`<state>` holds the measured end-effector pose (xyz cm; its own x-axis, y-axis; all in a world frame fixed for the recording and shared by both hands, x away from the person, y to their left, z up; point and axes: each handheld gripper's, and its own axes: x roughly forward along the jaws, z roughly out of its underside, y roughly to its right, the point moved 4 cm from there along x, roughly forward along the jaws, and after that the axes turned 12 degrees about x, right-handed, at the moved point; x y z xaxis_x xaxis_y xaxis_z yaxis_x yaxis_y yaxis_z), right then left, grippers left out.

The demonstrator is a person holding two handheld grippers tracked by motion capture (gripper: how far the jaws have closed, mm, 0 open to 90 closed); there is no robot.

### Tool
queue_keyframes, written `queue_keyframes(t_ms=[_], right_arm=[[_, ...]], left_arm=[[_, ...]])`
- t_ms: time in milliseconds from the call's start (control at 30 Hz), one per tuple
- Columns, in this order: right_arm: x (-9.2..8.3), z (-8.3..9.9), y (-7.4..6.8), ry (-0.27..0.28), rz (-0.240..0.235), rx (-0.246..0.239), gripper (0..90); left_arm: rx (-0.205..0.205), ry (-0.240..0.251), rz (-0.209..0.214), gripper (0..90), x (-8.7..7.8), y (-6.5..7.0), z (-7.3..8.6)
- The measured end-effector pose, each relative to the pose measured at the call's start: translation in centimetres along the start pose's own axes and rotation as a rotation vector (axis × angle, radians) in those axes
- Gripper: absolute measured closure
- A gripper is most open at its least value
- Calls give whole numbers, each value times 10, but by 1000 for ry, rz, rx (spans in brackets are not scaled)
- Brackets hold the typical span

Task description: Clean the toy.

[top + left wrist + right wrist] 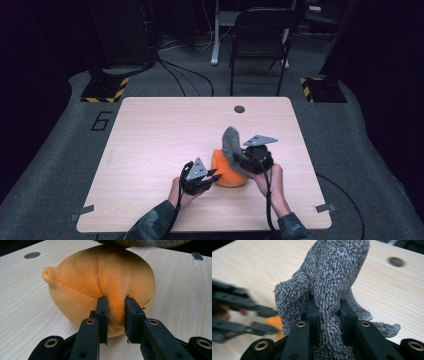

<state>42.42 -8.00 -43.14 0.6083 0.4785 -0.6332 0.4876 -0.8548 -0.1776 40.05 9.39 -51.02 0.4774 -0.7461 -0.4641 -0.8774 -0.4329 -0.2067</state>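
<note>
The orange plush toy (227, 172) is sitting on the wooden table (160, 135), toward the near edge and a little right of the middle, and everything else is best placed from it. At its left flank the left gripper (212, 176) is pinching a raised fold of the orange fabric; in the left gripper view the fold (116, 311) is bulging up between the two black jaws, which are pressing in on it from both sides. That clamp is most likely there to anchor the toy so that it is not sliding or rolling while the other hand is working over it (a round, soft body like this one would shift easily on the smooth wood).

On the toy's right side and partly over its top, the right gripper (239, 156) is holding a grey nubby cloth (231, 141), possibly a microfibre mitt or rag. In the right gripper view the jaws are closed tight on a bunched part of the cloth (329, 290), with the free end standing up above them and a corner (387, 328) trailing down at the right. The cloth is hanging just above and against the toy's upper right, which suits either wiping the plush surface or draping the cloth over it; which of the two is intended I cannot tell.

Behind the toy, well apart, a round cable hole (239, 109) is sitting near the table's far edge.
</note>
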Motion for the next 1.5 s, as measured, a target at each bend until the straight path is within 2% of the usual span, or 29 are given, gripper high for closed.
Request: queue_keyframes(t_ms=[33, 100, 133, 200, 300, 467, 500, 567, 633, 700, 800, 867, 967, 1000, 1033, 1100, 1167, 1300, 1367, 1433, 1467, 1500], right_arm=[[5, 1, -11, -12, -12, -24, 743], [14, 1, -25, -21, -19, -53, 742], [19, 2, -29, -23, -16, -73, 741], [28, 4, -34, -42, -12, -71, 740], [36, 10, -34, -49, -5, -69, 737], [37, 12, -30, -38, -12, -71, 734], [37, 13, -28, -44, -18, -82, 732], [38, 14, -25, -39, -38, -70, 732], [40, 16, -21, -42, -65, -38, 732], [41, 17, -18, -51, -86, -17, 733], [42, 17, -20, -50, -72, -23, 735], [42, 18, -25, -46, -33, -64, 741], [42, 19, -29, -42, 0, -83, 747], [41, 18, -28, -39, 11, -106, 748], [40, 18, -27, -41, 4, -99, 748], [37, 17, -24, -37, 6, -83, 750], [32, 16, -17, -28, 14, -91, 751], [21, 18, -1, -22, 56, -55, 752], [15, 20, 8, -21, 91, -53, 753], [10, 22, 23, -21, 122, -24, 753], [9, 26, 33, -33, 148, 8, 753], [10, 29, 40, -41, 149, 22, 753]], left_arm=[[3, -1, 0, 752, 0, 0, 0], [5, 0, 1, 753, 0, 1, 0], [6, 0, 0, 754, 0, 1, 0], [6, -1, -2, 757, 0, 1, 0], [7, -4, -5, 758, 1, 2, 1], [16, -14, -6, 753, 1, 3, 0], [15, -14, -8, 740, 1, 2, 0], [8, -13, -10, 667, 1, 1, 1], [-3, -14, -7, 601, 0, 1, 1], [-3, -21, -6, 594, 0, 0, 2], [-4, -19, -6, 697, 2, 2, 3], [2, -18, -10, 759, 3, 3, 3], [-23, -8, -9, 783, 2, 3, 3], [-15, -10, -12, 787, 2, 2, 3], [-17, -10, -11, 788, 2, 3, 2], [-22, -4, -13, 790, 2, 4, 1], [-16, -6, -16, 790, 2, 4, 1], [-12, -5, -10, 789, 2, 5, 1], [-8, -7, -8, 788, 1, 5, 1], [-8, -7, -13, 787, 1, 3, 2], [-17, -5, -4, 787, 1, 3, 3], [-20, 1, -3, 787, 2, 3, 3]])
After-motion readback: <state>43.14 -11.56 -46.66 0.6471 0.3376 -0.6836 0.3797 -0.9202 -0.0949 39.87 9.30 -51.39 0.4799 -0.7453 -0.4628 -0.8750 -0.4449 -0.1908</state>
